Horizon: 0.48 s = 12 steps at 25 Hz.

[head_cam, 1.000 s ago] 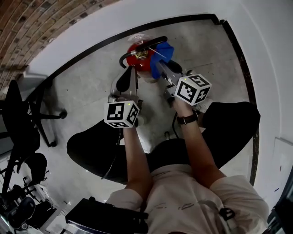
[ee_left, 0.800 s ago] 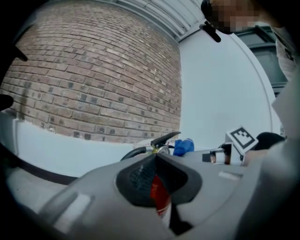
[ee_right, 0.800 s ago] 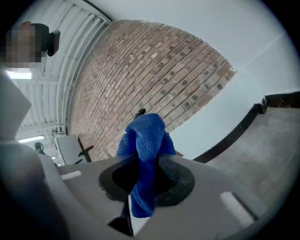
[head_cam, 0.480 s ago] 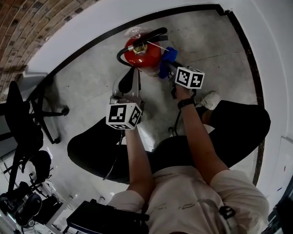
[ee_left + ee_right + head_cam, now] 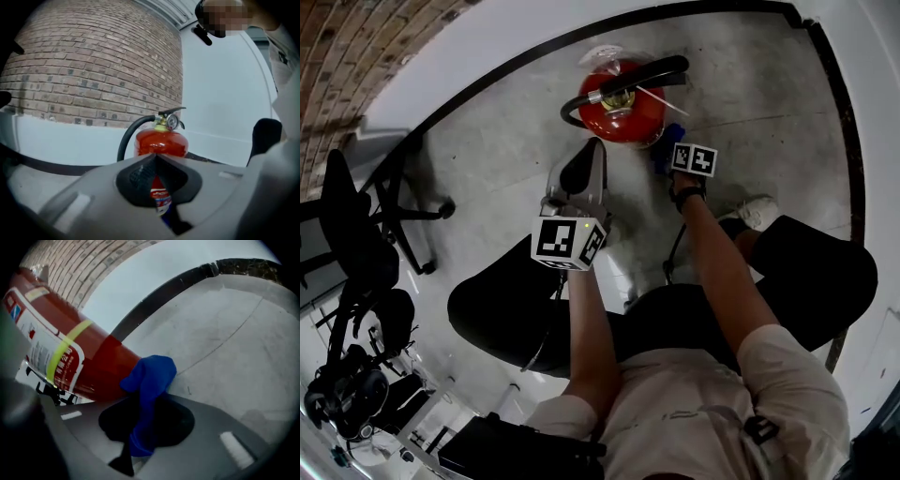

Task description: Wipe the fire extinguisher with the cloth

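A red fire extinguisher (image 5: 622, 105) with a black hose stands on the concrete floor by the white wall. My right gripper (image 5: 668, 159) is low at its right side, shut on a blue cloth (image 5: 149, 380) that presses against the red cylinder (image 5: 70, 357) near its base. The cloth (image 5: 667, 145) shows only partly in the head view. My left gripper (image 5: 584, 169) hovers in front of the extinguisher (image 5: 161, 145), apart from it, jaws shut with nothing between them.
A white wall with a black skirting strip (image 5: 487, 94) curves behind the extinguisher. A brick wall (image 5: 93, 70) rises above it. A black office chair (image 5: 366, 244) stands at the left. My legs and a shoe (image 5: 759, 211) are on the floor at right.
My right gripper has gone down the extinguisher's right side with the cloth, from near the top to near the base. The left gripper has stayed roughly where it was.
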{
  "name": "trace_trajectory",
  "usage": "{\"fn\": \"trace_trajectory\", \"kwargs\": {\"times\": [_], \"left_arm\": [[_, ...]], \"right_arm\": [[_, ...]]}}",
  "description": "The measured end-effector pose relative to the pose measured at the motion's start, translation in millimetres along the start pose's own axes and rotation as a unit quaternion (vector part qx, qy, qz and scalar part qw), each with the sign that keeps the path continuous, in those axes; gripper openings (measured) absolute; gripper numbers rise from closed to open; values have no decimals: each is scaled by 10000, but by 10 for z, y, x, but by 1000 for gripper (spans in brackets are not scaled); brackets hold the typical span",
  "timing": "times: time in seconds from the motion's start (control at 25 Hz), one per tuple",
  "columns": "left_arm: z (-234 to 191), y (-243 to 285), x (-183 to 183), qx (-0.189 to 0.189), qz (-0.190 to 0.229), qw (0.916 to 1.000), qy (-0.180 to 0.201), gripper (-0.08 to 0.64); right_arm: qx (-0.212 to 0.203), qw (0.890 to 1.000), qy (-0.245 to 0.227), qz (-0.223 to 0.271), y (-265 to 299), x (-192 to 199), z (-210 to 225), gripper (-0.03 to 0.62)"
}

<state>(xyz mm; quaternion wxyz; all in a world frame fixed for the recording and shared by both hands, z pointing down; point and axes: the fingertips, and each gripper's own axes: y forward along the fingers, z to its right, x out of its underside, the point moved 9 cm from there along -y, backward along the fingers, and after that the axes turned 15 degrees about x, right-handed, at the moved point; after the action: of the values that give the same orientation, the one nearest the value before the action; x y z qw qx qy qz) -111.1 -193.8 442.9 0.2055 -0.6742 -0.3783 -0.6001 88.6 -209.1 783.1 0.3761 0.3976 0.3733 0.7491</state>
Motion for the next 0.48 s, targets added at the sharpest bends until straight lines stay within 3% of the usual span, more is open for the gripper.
{"fn": "trace_trajectory", "kwargs": {"times": [0.16,0.24,0.36,0.48], "left_arm": [[-10,13,-35,62,40,10000,56,2],[7,-1,-72,100,98,9999,63,2],[40,-27,-185,152,240,9996,87,2],[109,-64,-306,201,373,9990,127,2]], "right_arm": [[282,9983,-515,2,53,-65,13,69],[159,9984,-436,308,-117,-190,-14,69],[-726,9900,58,1209,-709,-608,-158,71],[-1677,9653,5,2002,-1544,-1023,-373,71]]}}
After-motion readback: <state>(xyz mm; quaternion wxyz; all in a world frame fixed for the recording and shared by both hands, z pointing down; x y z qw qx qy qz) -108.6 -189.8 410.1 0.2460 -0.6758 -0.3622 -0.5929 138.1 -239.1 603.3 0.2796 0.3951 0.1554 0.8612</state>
